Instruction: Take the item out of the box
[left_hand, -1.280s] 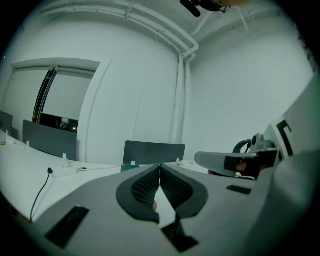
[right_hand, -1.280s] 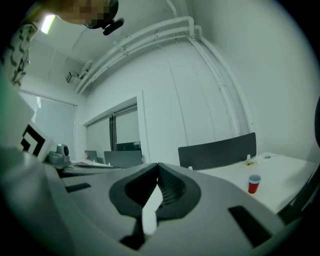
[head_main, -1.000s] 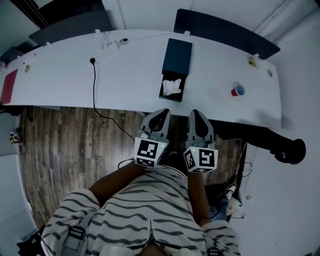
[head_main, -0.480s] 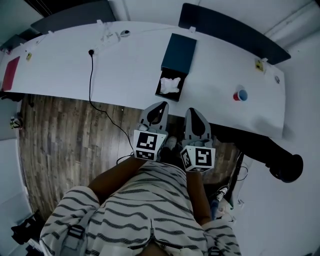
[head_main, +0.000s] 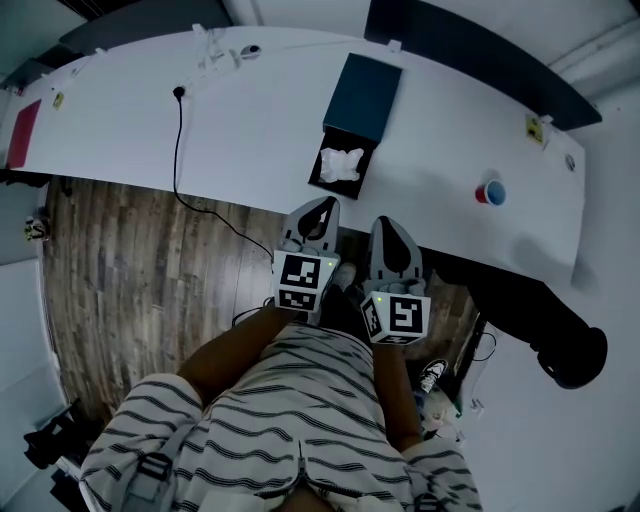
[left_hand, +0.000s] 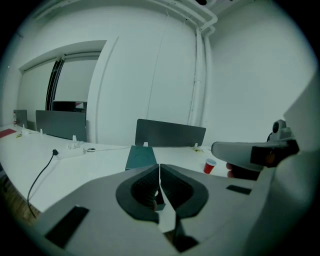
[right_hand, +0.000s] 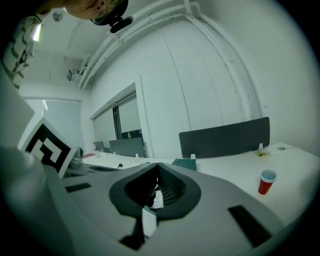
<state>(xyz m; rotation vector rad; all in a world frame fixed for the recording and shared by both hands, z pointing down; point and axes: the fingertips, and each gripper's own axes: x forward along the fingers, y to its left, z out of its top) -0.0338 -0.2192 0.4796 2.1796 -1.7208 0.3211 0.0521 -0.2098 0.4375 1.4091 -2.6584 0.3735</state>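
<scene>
A dark blue box (head_main: 362, 96) lies open on the white table (head_main: 250, 140). Its black tray (head_main: 322, 186) holds a crumpled white item (head_main: 341, 164). My left gripper (head_main: 322, 207) and right gripper (head_main: 388, 222) hover side by side just in front of the table's near edge, short of the tray, both pointing at it. Both are shut with nothing in them. In the left gripper view the shut jaws (left_hand: 159, 172) point at the box (left_hand: 142, 157). Through the right gripper (right_hand: 157, 172) the white item (right_hand: 156, 198) shows low between the jaws.
A red cup (head_main: 490, 192) stands on the table to the right of the box. A black cable (head_main: 180, 150) runs over the near edge at the left, down from a power strip (head_main: 215, 68). Dark partitions (head_main: 470, 40) line the far edge. A black chair base (head_main: 570, 350) sits at right on the floor.
Both grippers have come forward and a little lower, closer to the table's near edge and the tray. Their jaws stayed shut.
</scene>
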